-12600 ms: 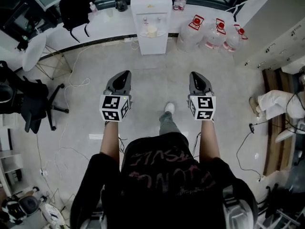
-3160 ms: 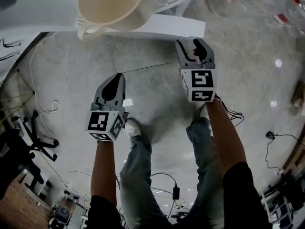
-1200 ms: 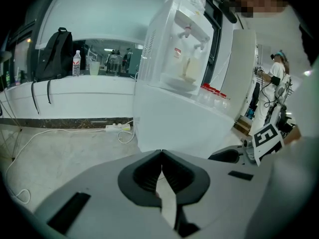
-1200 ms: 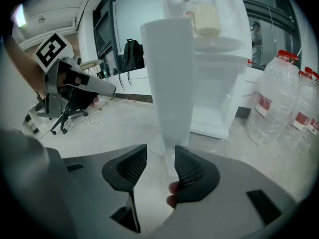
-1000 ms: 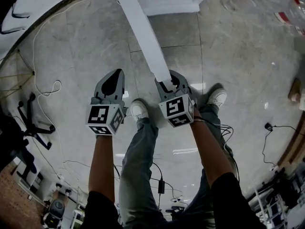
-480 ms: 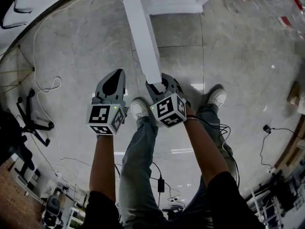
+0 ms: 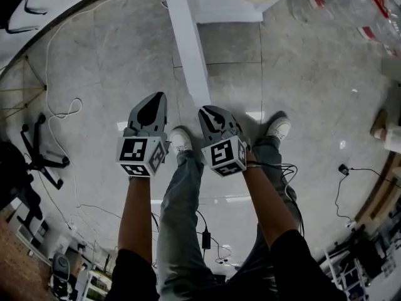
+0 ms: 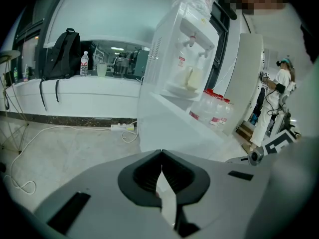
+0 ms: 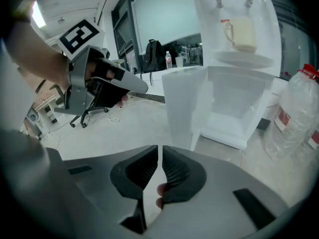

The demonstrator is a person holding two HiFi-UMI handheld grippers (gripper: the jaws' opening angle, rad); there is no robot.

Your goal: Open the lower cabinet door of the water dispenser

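The lower cabinet door (image 7: 188, 49) of the water dispenser (image 9: 234, 59) stands swung out toward you, its near edge just beyond your right tongs (image 9: 160, 151). Those tongs are closing, down to a narrow slit with nothing between them, and seem clear of the door. Your left tongs (image 8: 161, 156) are pressed together, empty, left of the door.
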